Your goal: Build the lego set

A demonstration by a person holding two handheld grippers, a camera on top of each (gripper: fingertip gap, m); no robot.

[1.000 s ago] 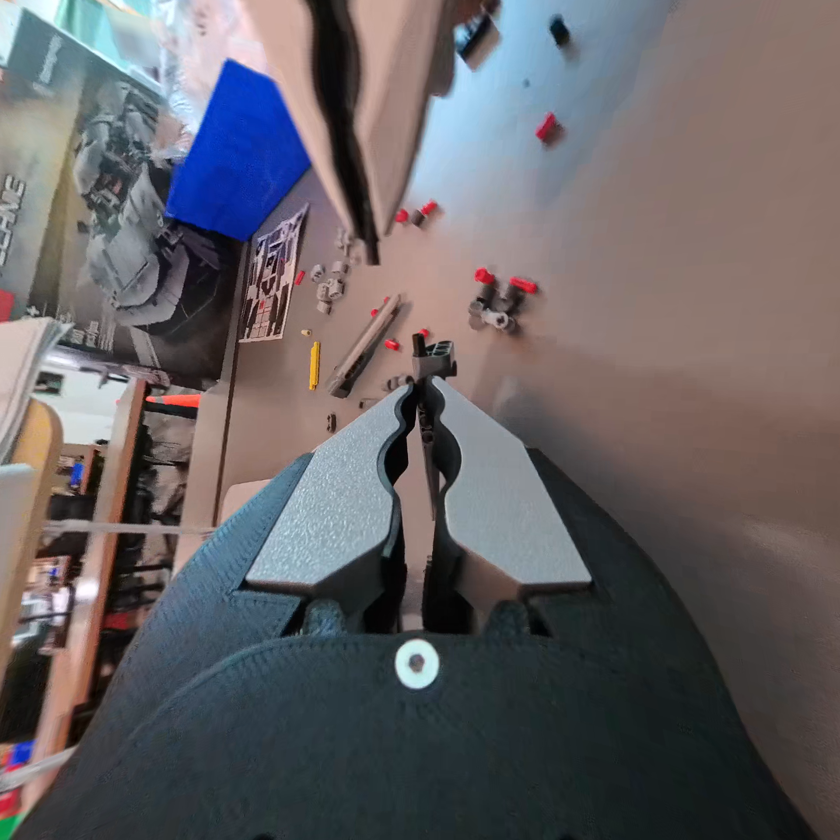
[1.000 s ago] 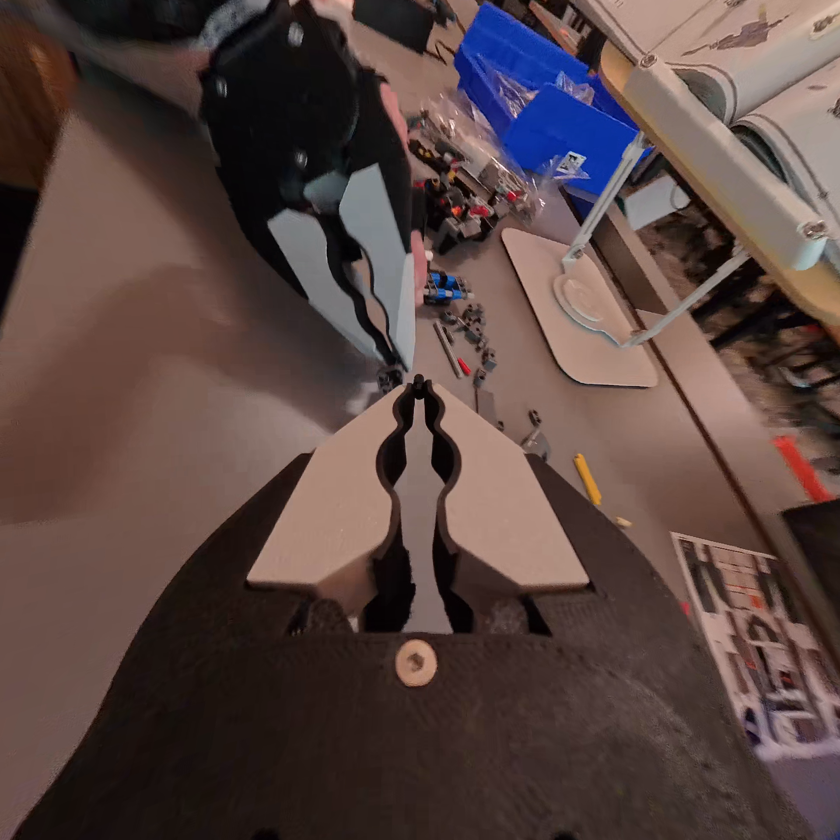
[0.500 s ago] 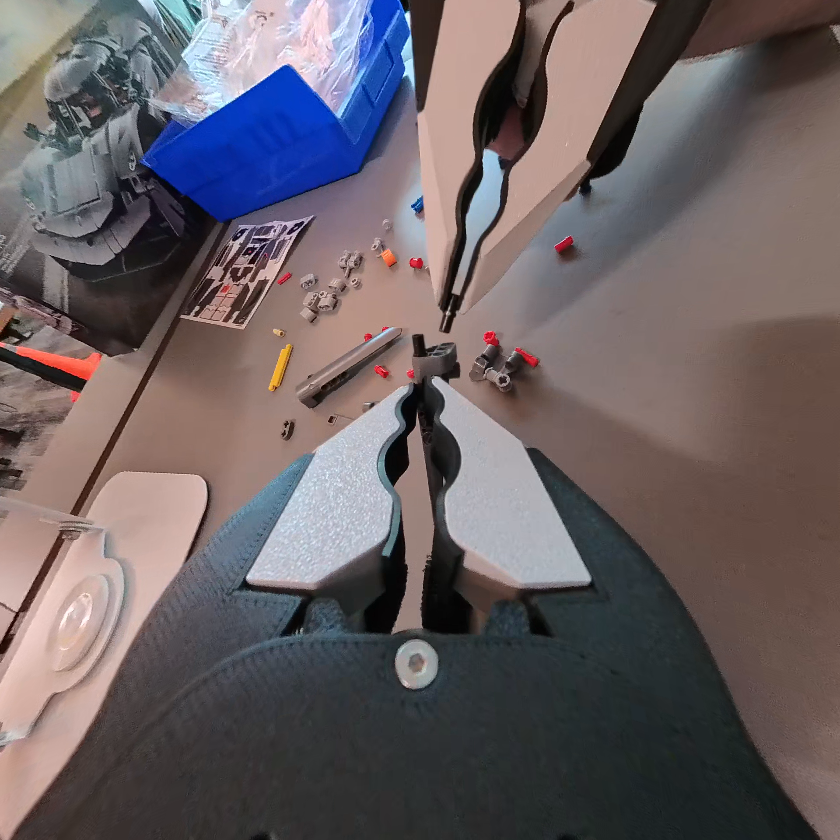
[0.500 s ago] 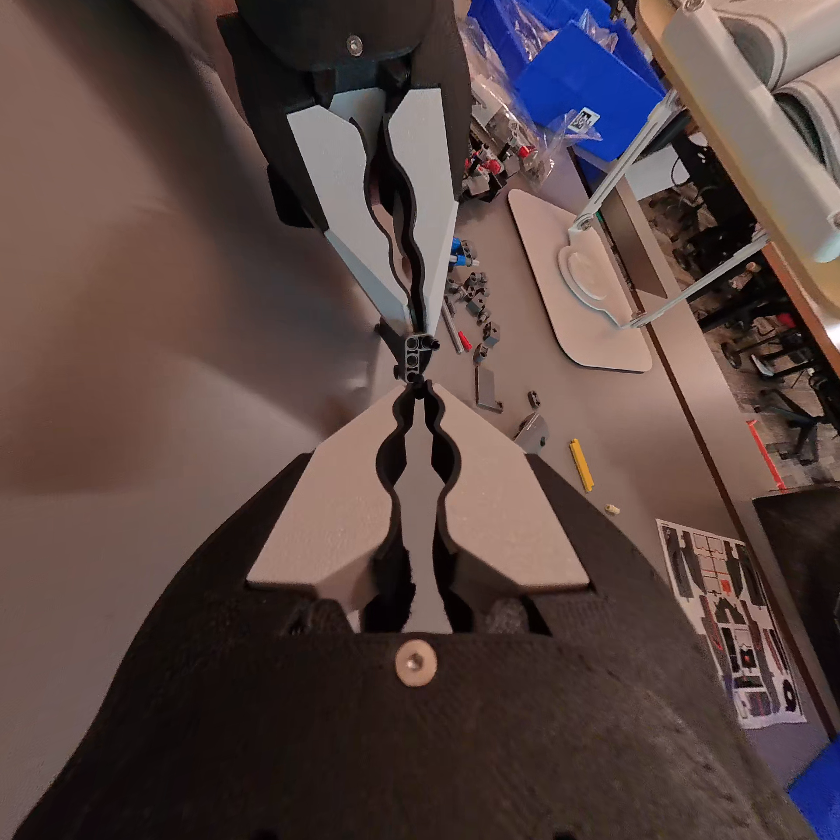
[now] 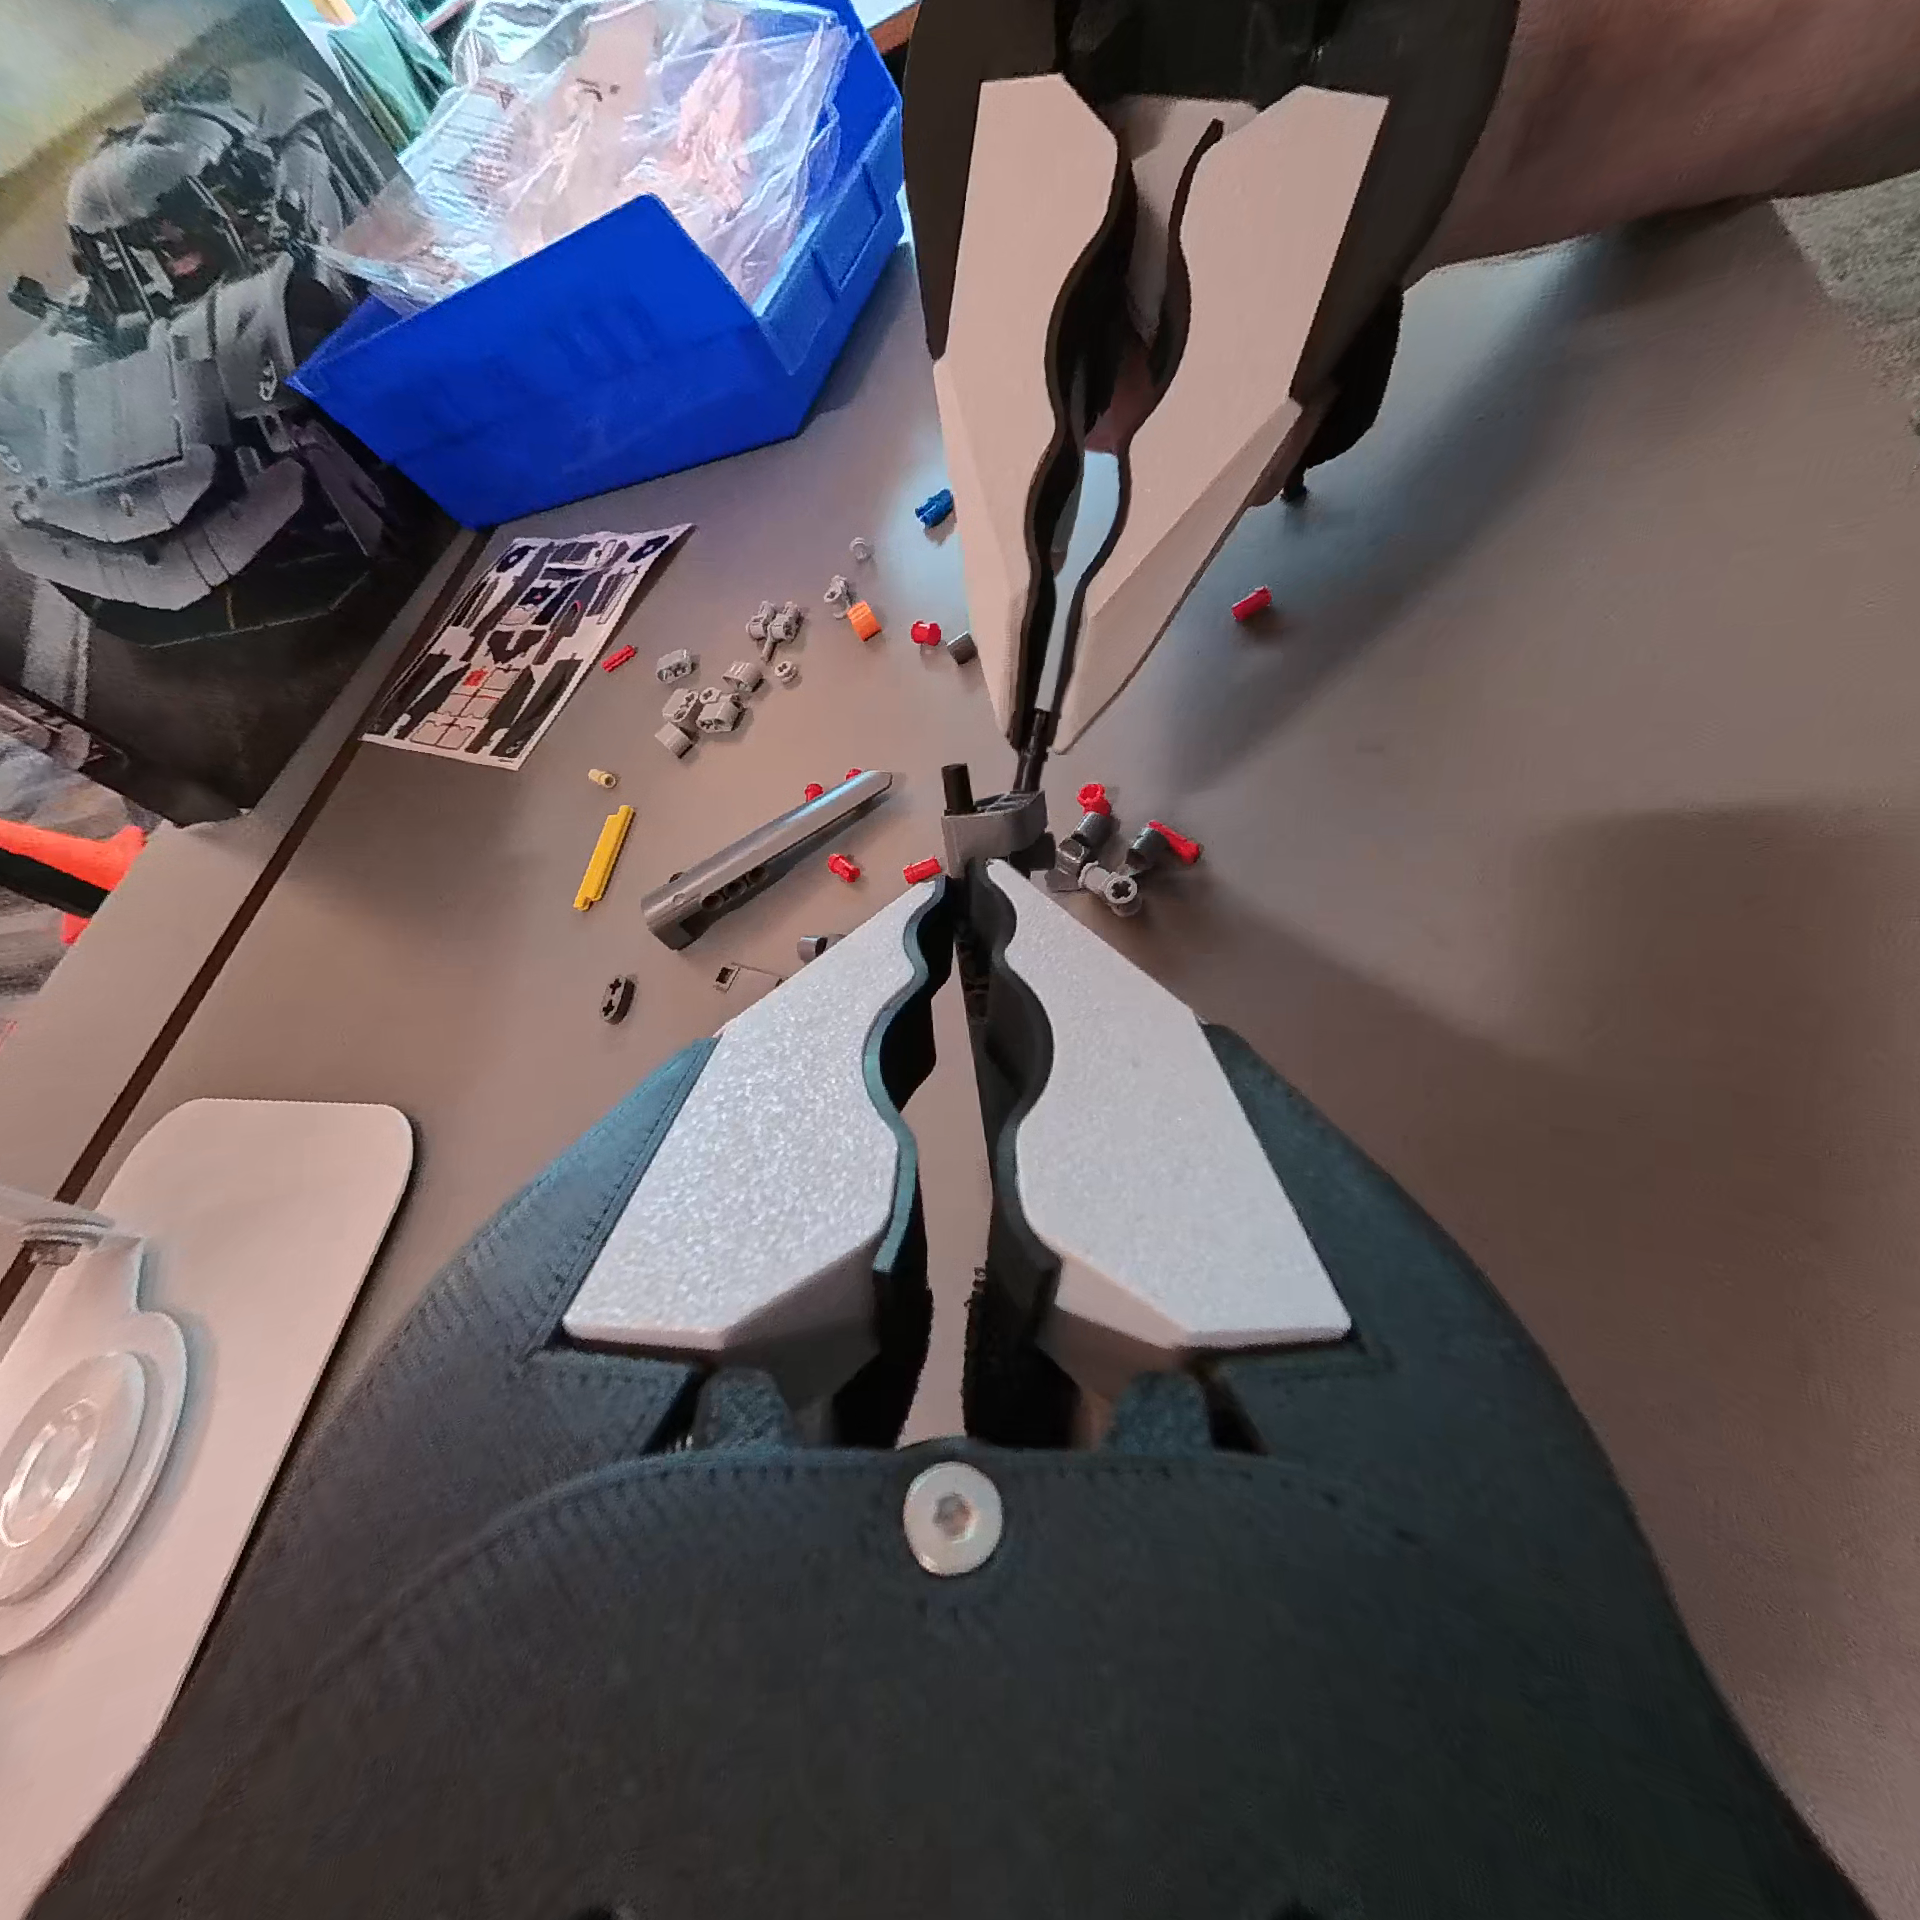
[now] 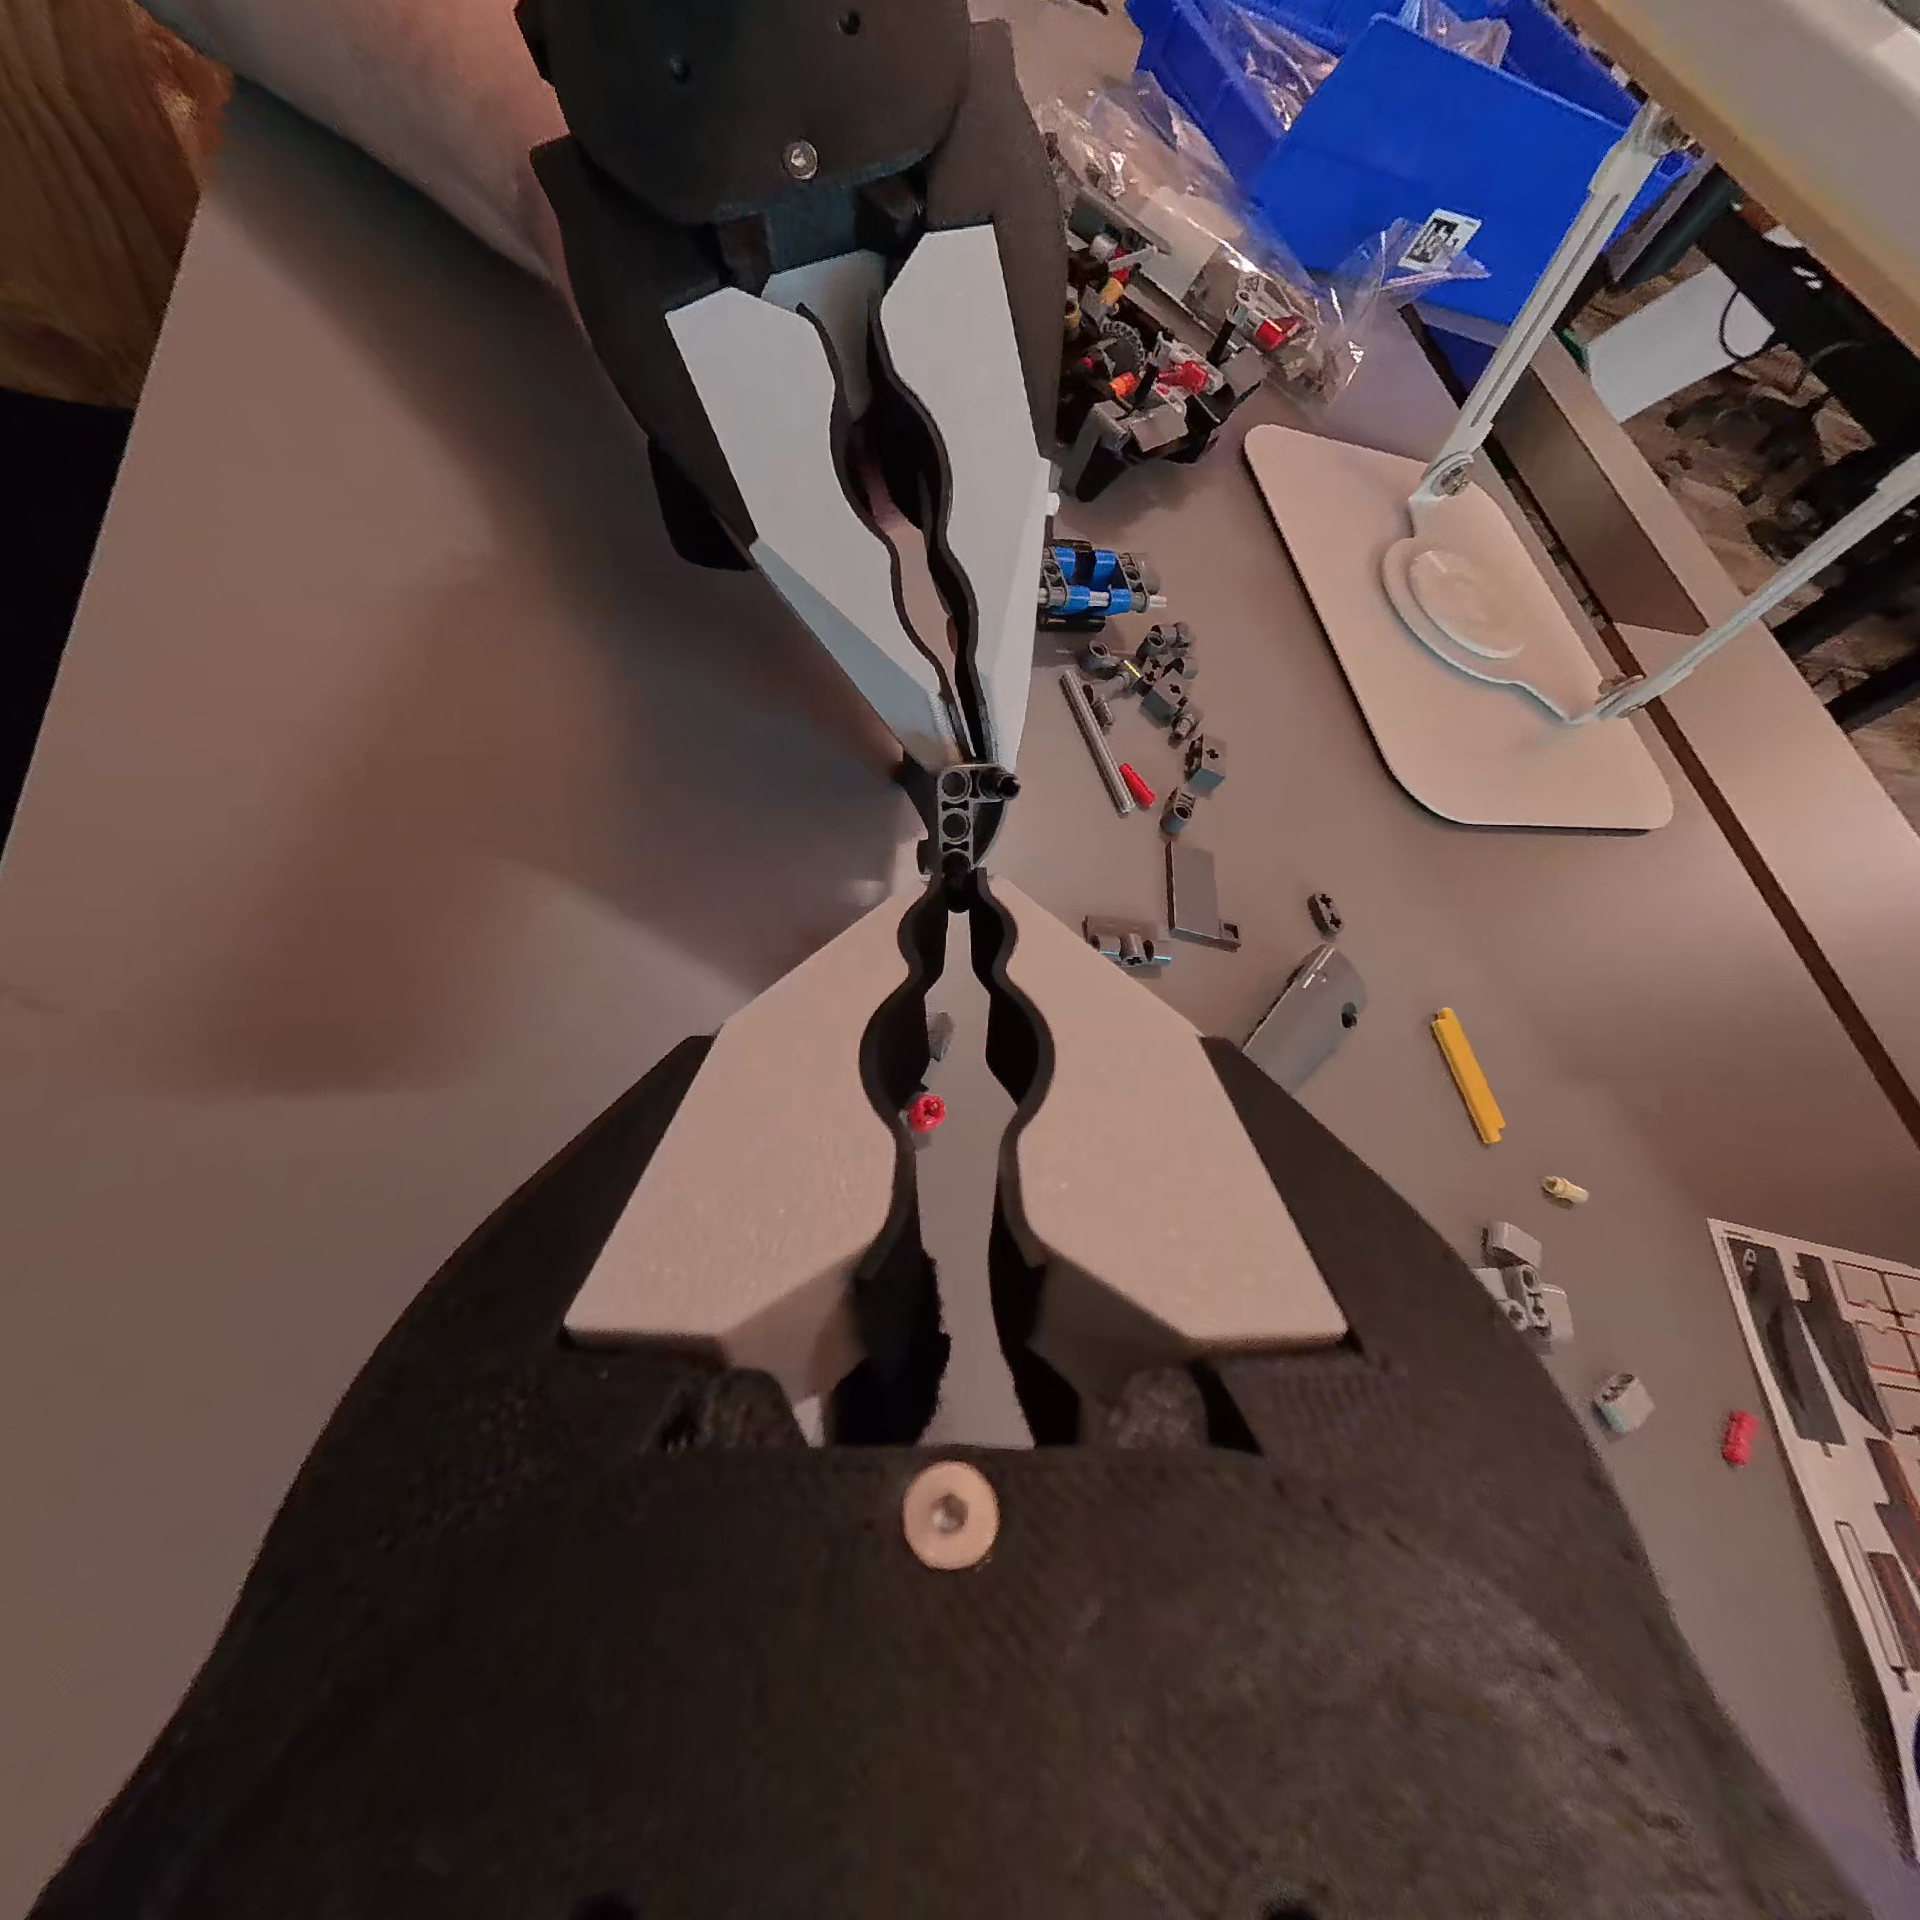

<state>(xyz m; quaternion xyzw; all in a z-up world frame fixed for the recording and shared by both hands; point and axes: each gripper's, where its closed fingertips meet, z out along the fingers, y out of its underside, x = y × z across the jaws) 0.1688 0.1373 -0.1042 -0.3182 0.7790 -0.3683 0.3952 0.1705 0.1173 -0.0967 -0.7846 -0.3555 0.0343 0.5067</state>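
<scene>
My left gripper is shut on a small grey lego beam with a black pin sticking out of it, held above the grey table. My right gripper comes in from the top, shut on a short black pin whose tip touches the beam's end. In the right wrist view my right gripper is at the bottom with the pin against the beam. The left gripper holds the beam from above. How deep the pin sits I cannot tell.
Loose grey, red and yellow pieces lie on the table, among them a long grey piece and a yellow axle. A sticker sheet, a blue bin with plastic bags, a white lamp base and a part-built model stand around. The grippers are tip to tip, or close to it.
The two grippers have swung to face each other and closed in. The right gripper's black pin has moved from a short gap away to touching the beam's end.
</scene>
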